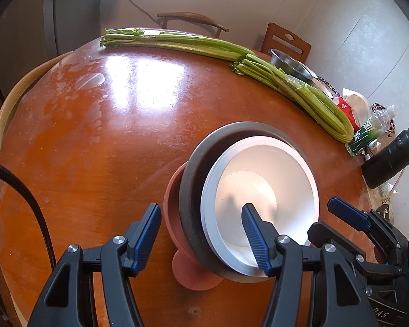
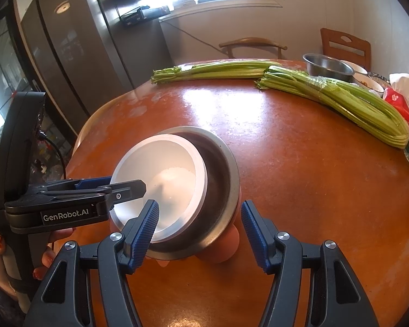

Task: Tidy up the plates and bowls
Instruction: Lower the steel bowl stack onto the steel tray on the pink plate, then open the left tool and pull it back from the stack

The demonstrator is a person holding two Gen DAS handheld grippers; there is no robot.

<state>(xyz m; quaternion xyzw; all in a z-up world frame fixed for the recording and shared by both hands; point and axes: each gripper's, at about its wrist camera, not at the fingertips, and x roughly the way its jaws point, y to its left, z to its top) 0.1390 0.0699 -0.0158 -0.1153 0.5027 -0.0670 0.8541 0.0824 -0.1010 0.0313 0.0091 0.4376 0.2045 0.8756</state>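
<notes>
Two hand-held grippers meet over a stack of three nested bowls on a round reddish-brown table (image 1: 95,141). The left hand-held gripper (image 1: 201,234) has its blue-padded jaws about half open; one finger (image 1: 255,238) reaches inside the white bowl (image 1: 261,188) and the other stands outside the stack, over the bare table. Whether either pad presses on the rim cannot be told. The right hand-held gripper (image 2: 200,231) is likewise about half open, its left finger (image 2: 143,235) over the near rim of the white bowl and its right finger beside the stack; it holds nothing that can be seen.

The white bowl sits tilted inside a dark grey bowl (image 1: 188,188), which rests in a pink bowl (image 1: 174,218) at the bottom, near the table's front edge.

Further out, two long bundles of celery (image 1: 177,42) lie along the far side of the table. Beyond them stands a metal bowl (image 2: 327,66). A plastic bottle (image 1: 368,130) and a black flask (image 1: 392,155) lie at the right edge. Wooden chairs (image 2: 346,45) stand behind the table.
</notes>
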